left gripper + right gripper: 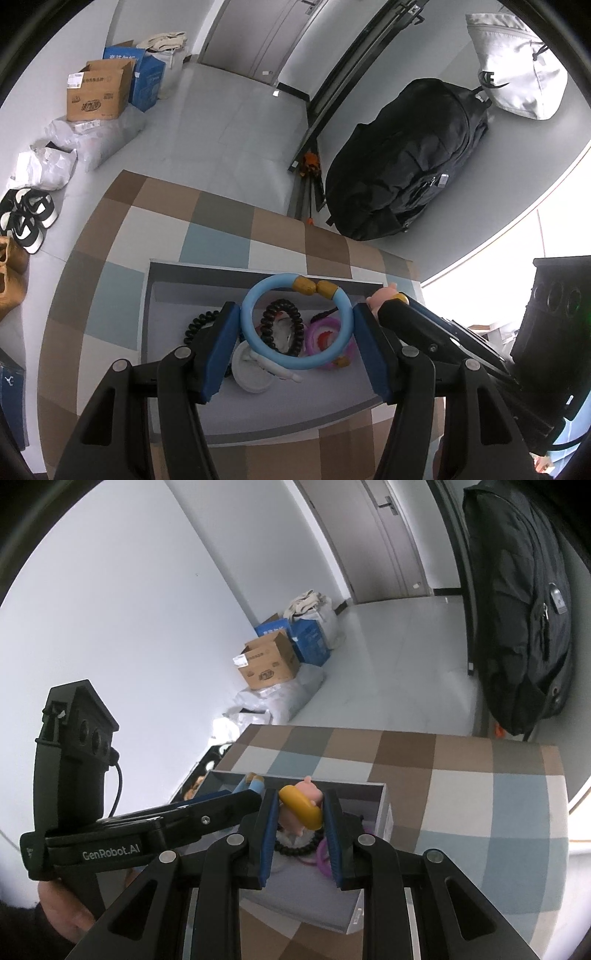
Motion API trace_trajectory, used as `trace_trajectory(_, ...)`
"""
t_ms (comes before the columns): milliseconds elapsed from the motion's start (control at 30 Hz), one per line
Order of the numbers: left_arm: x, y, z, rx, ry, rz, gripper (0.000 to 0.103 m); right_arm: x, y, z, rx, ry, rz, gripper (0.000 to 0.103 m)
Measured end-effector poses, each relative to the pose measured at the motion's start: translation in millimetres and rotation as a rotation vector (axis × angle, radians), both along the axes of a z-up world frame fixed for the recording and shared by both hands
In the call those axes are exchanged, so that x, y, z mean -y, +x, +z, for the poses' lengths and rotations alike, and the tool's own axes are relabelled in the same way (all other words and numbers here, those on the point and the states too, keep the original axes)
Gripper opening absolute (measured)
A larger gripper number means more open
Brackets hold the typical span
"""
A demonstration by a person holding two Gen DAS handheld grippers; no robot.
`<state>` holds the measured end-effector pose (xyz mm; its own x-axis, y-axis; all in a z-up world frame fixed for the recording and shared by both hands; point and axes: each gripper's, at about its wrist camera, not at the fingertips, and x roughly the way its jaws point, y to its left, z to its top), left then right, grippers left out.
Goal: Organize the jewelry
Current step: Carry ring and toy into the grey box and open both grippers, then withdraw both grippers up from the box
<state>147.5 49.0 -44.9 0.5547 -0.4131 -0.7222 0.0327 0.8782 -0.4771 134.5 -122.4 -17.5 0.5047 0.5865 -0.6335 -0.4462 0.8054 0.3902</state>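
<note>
Left tongs (297, 328) grip the blue bangle (258, 306) across its sides, gold beads at 12 o'clock, above the grey tray (177, 273) on the checked desk (221, 236). Right tongs (300, 814) clamp the yellow ring with pink pig charm (301, 805) over the same tray. Both look light, rigid, slippery: hold each across its band, not the charm.

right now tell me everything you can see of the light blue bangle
The light blue bangle is a smooth, rubbery-looking ring closed at the top by two mustard-yellow beads. It is held upright between the pads of the left gripper, which press its two sides, above the grey box holding the other jewelry. In the right wrist view only its beaded end shows.
</note>
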Motion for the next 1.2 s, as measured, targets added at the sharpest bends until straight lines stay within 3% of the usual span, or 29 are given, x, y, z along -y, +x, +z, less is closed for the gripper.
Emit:
trace_trajectory(133, -1.3, 1.3, -0.9, -0.013, -0.026, 0.000, 0.059, 1.2, -0.5, 0.9, 0.006, 0.009, -0.009, 0.025)
trace_trajectory(300, -4.0, -1.0, 4.0, 0.009, -0.078, 0.000, 0.078, 4.9, 1.6, -0.2, 0.003, 0.022, -0.029, 0.031)
trace_trajectory(567, -3.3, -4.4, 8.9, 0.034, -0.004, 0.041, 0.078, 13.3, -3.3, 7.3, 0.055, 0.026, -0.062, 0.069)
trace_trajectory(900, -3.8, -21.3, 20.3, 0.127, 0.130, 0.092, 0.079, 15.9, -21.8, 11.6, 0.095, 0.005, -0.059, 0.082)
trace_trajectory(1067, -1.9, -35.7, 25.6, 0.166, 0.179, 0.130, 0.079, 21.5, -37.9, 19.5, 0.141, 0.006, -0.079, 0.100)
trace_trajectory(1200, 2.9, -48.6, 29.6, 0.186, 0.207, 0.138, 0.079, 25.5, -51.0, 28.3, 0.177, 0.017, -0.086, 0.103)
